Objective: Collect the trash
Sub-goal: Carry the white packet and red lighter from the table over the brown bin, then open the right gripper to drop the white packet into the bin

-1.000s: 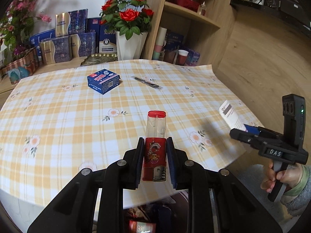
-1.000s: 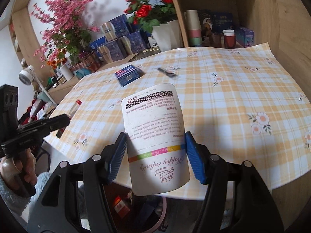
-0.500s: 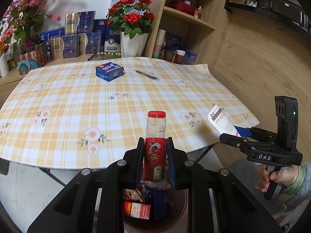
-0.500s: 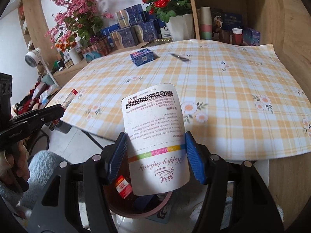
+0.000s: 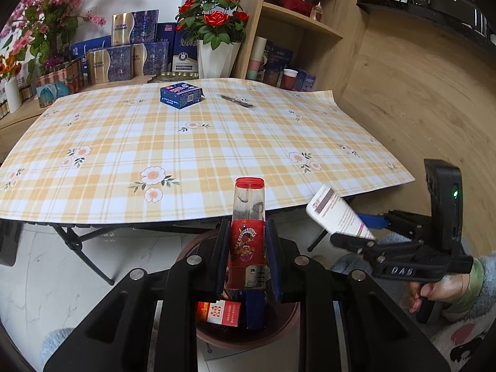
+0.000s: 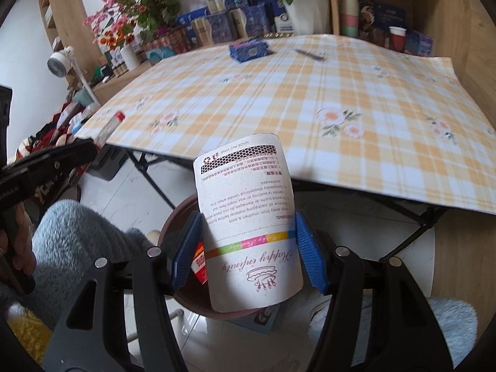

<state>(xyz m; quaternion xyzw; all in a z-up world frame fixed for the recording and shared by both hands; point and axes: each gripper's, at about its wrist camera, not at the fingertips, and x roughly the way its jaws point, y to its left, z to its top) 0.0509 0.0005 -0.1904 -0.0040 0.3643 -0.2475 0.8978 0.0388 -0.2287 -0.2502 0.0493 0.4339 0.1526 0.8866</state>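
Observation:
My left gripper [image 5: 247,260] is shut on a clear bottle with a red cap and red label [image 5: 248,232], held above a round brown trash bin [image 5: 279,325] on the floor in front of the table. My right gripper [image 6: 248,248] is shut on a flat white printed package [image 6: 248,217], held over the same bin [image 6: 179,217]. The bin holds a red box [image 5: 218,313] and other wrappers. A blue box [image 5: 181,93] and a dark pen [image 5: 237,100] lie at the far side of the checked tablecloth [image 5: 186,142].
The folding table's black legs [image 5: 83,248] stand just behind the bin. Shelves with cups and boxes [image 5: 279,71], a white vase of red roses [image 5: 217,31] and stacked boxes line the far side. My sleeve [image 6: 77,241] is at the left in the right wrist view.
Both grippers have pulled back off the table edge and lowered, carrying the bottle and the package. The trash bin has come into view under them.

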